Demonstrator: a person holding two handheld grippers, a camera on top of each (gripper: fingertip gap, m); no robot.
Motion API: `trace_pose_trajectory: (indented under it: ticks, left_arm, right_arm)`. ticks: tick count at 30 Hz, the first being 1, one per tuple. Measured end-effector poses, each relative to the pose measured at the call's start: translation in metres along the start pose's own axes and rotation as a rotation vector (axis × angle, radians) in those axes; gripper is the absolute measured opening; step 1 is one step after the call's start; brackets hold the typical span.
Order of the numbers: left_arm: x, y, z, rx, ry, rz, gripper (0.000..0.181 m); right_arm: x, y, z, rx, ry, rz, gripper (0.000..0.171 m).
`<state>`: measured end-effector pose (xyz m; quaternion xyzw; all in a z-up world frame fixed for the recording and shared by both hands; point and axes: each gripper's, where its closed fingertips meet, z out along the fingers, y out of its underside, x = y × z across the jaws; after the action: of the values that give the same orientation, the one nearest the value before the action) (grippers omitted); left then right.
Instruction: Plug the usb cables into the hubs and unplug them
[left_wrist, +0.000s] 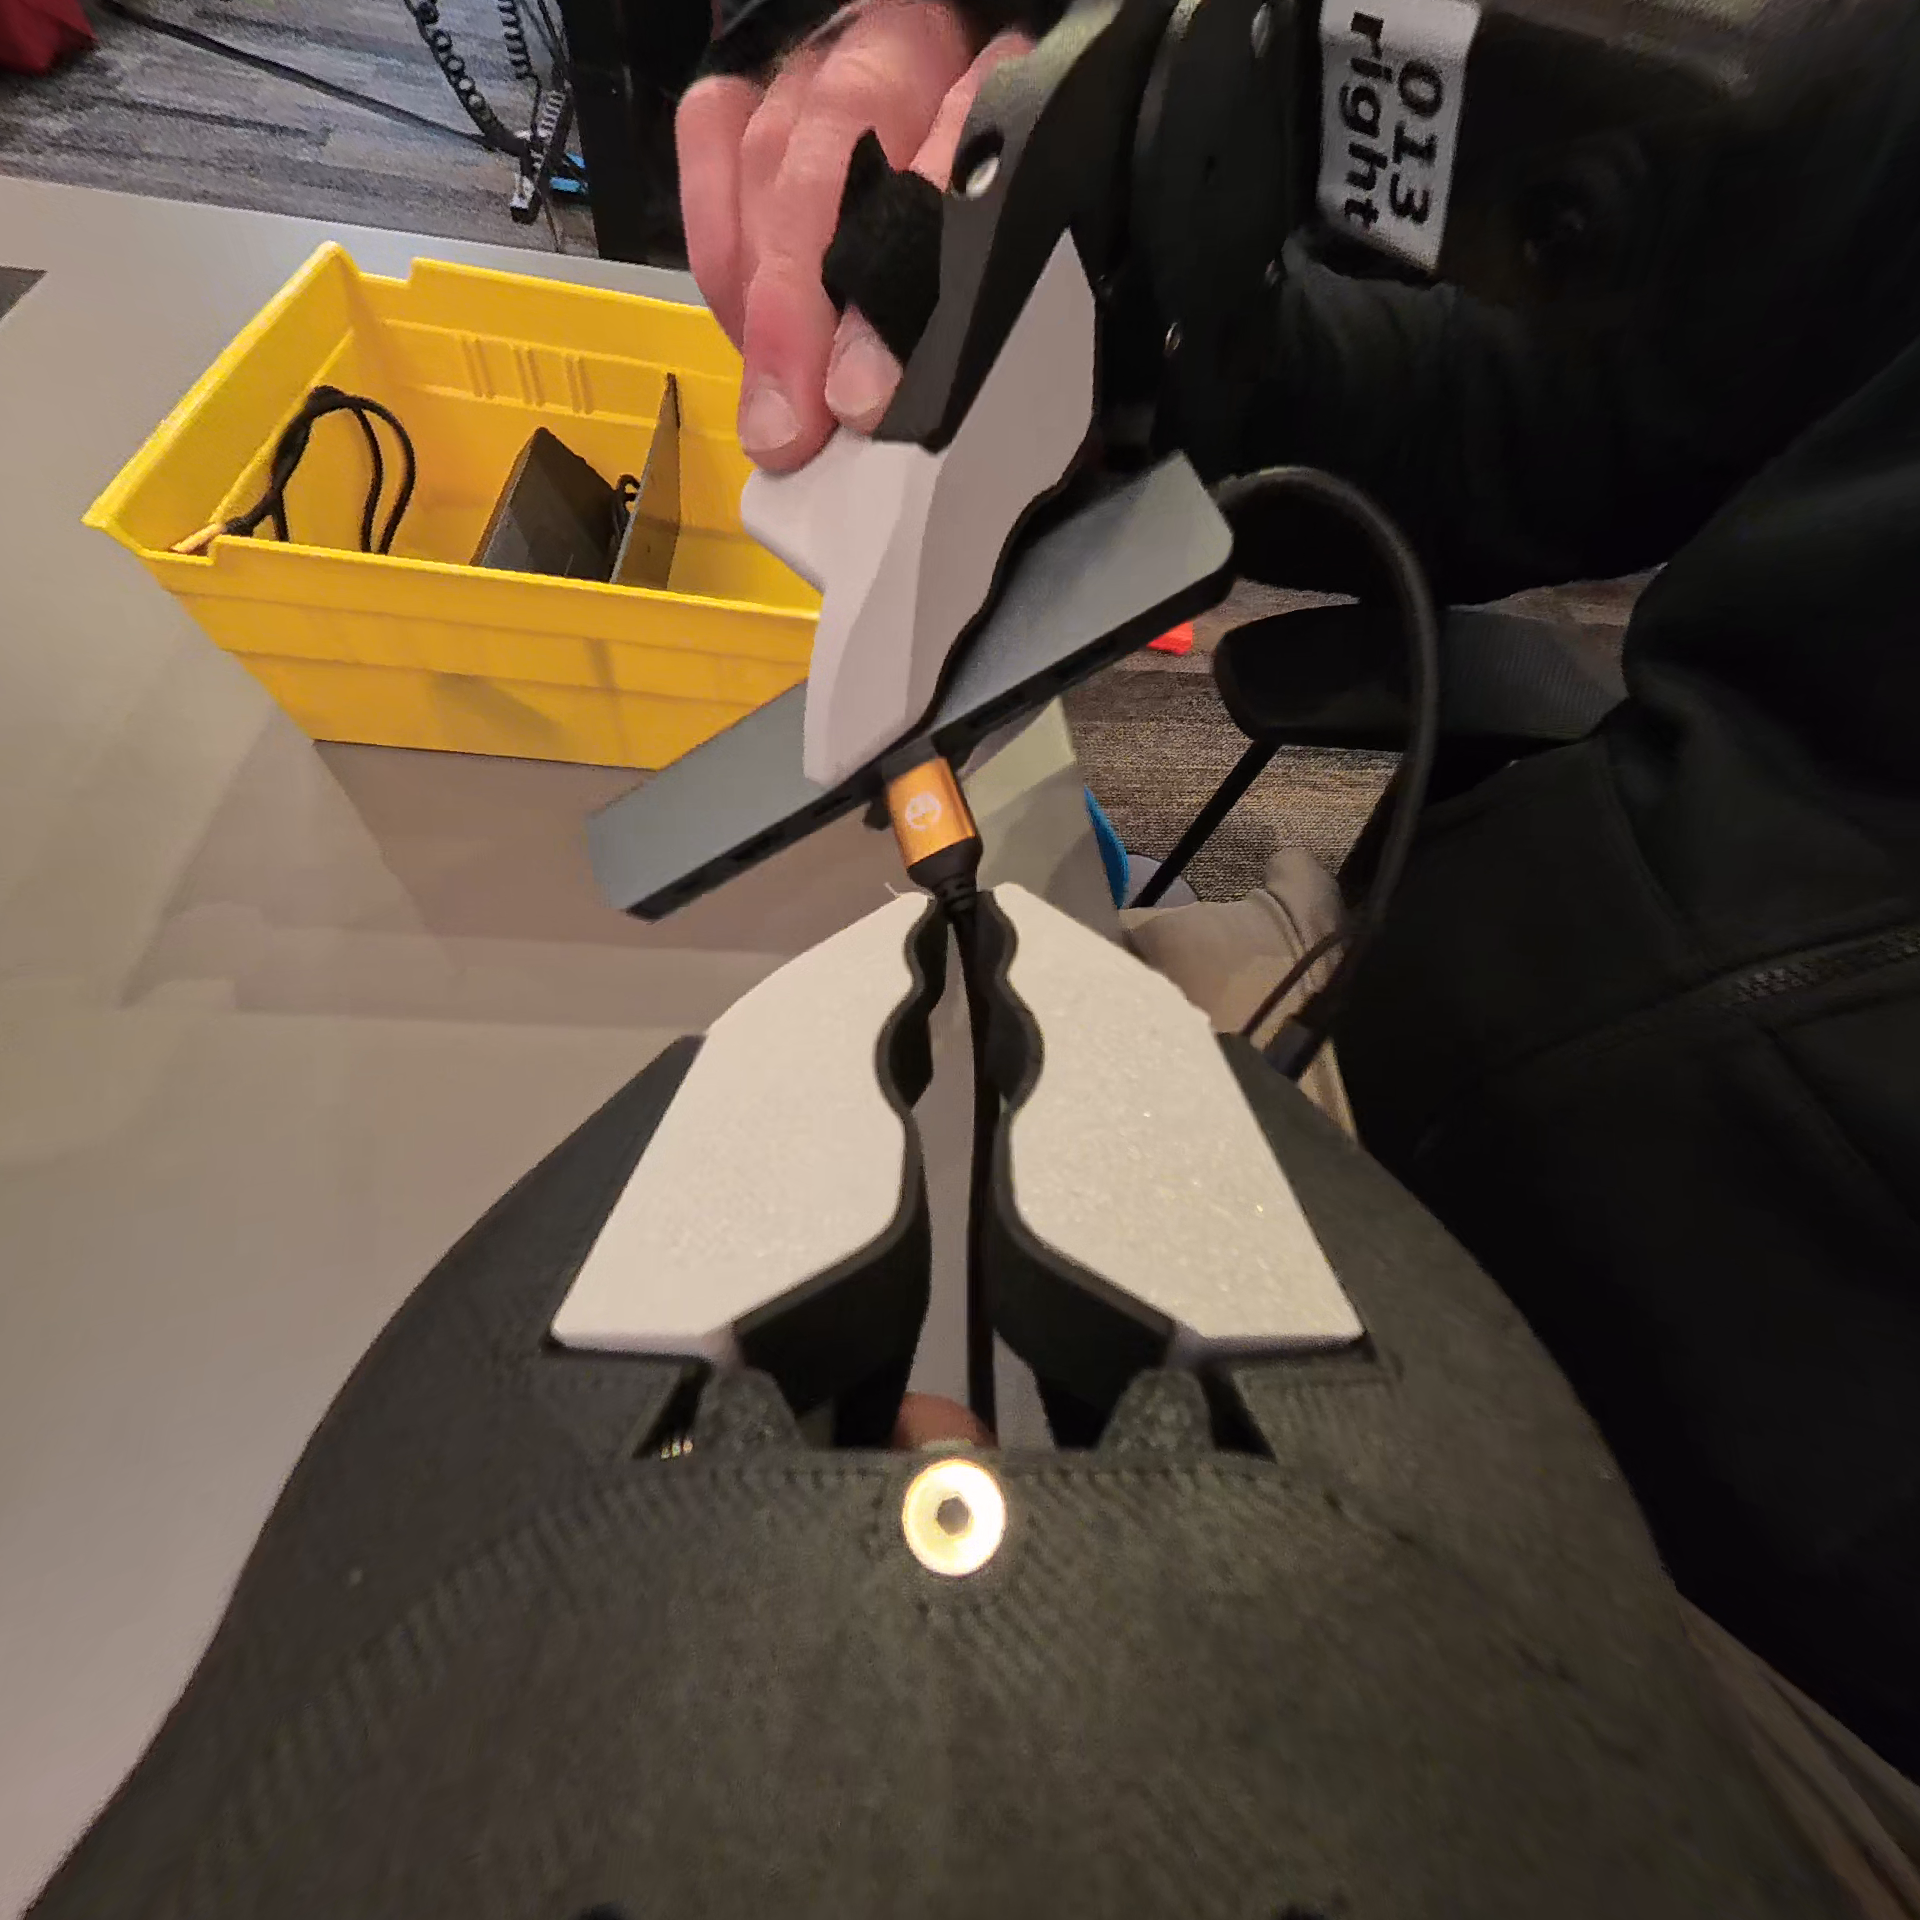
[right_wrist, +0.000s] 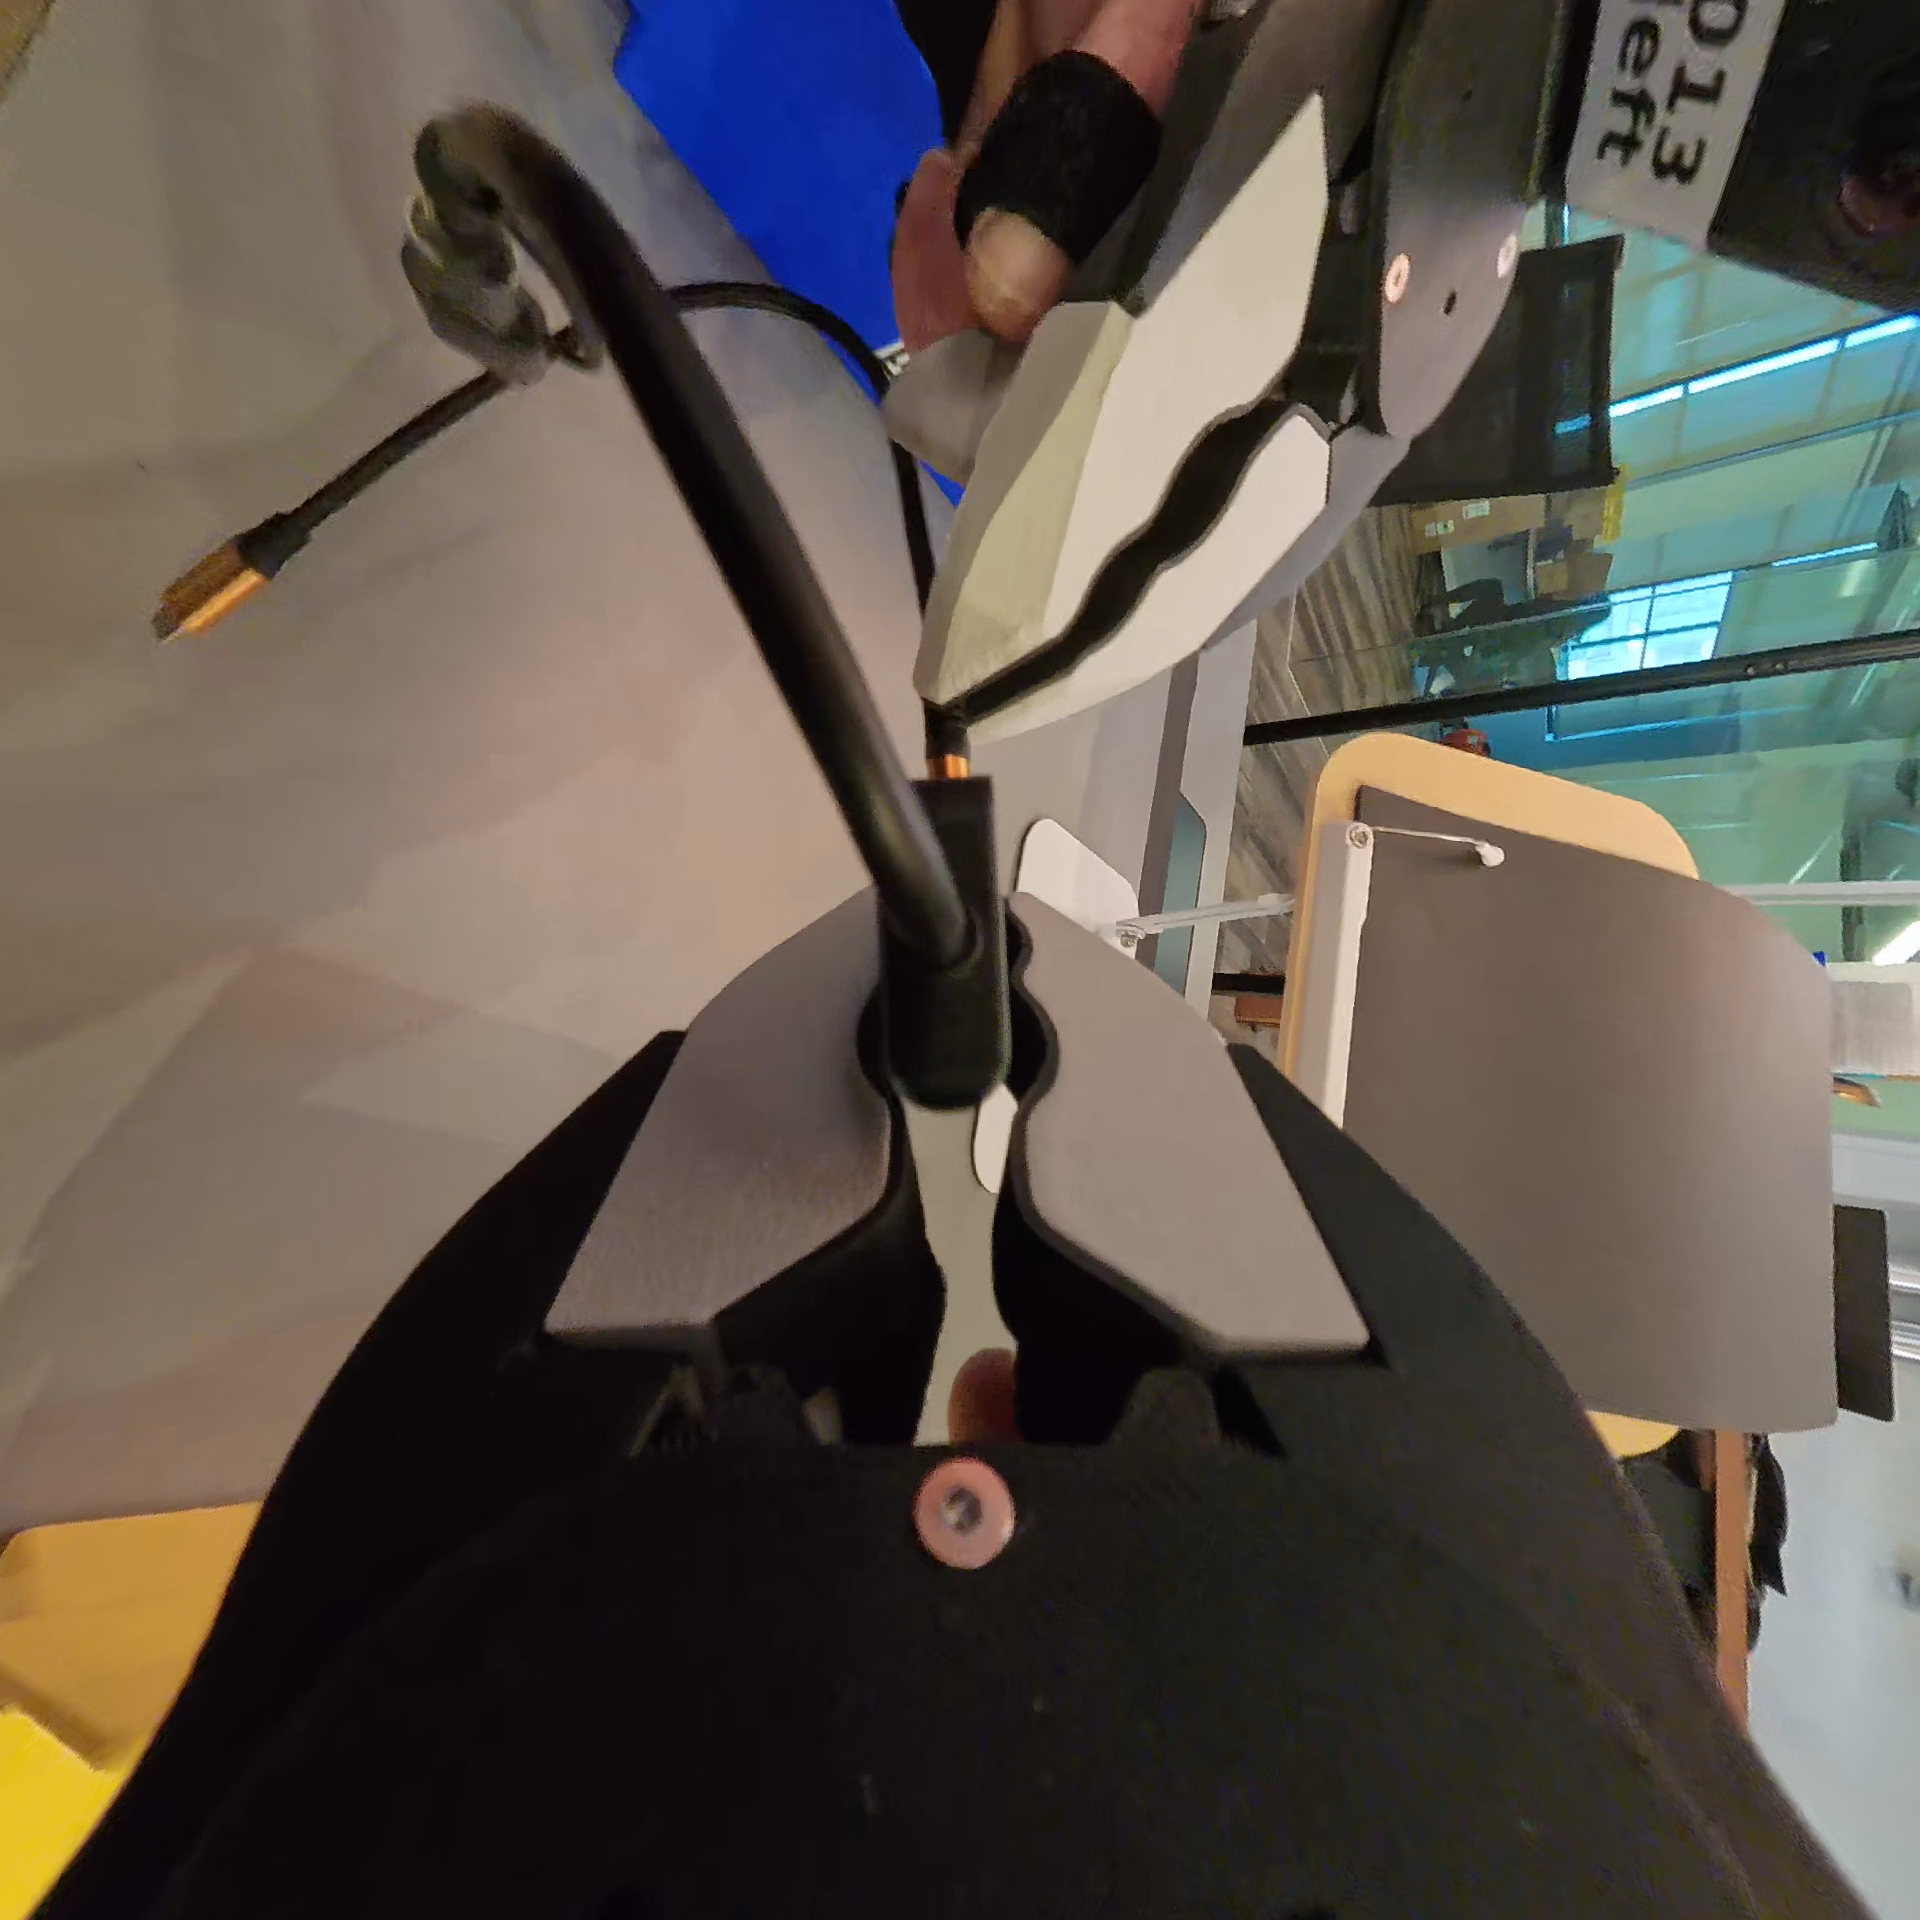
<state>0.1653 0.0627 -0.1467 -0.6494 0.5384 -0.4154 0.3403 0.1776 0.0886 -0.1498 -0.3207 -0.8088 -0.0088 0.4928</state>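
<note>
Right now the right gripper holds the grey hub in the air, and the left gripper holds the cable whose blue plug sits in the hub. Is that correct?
Not quite: the plug is orange, not blue, as the left wrist view shows. The rest stands: the right gripper holds the grey hub in the air, and the left gripper holds the cable.

yellow bin (left_wrist: 436, 634) blocks far left, bare table (left_wrist: 156, 1143) nearer

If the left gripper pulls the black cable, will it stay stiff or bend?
The black cable probably bends easily: its free part curves loosely over the table. Its orange plug looks rigid. It seems light, hanging from the grey hub.
</note>
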Motion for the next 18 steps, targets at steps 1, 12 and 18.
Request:
trace_pose_trajectory:
  ticks: [1, 12, 18]
  left_arm:
    - [0.001, -0.001, 0.000, 0.007, 0.008, -0.006, 0.005]
    - [-0.017, 0.002, -0.005, -0.039, -0.125, -0.011, 0.008]
    - [-0.052, 0.006, -0.104, -0.159, -0.542, 0.051, 0.031]
  right_arm:
    - [0.000, 0.000, 0.000, -0.005, -0.003, -0.005, 0.010]
    - [0.005, 0.010, 0.010, -0.045, 0.023, 0.054, 0.011]
    - [0.023, 0.035, 0.000, -0.103, 0.111, 0.148, 0.011]
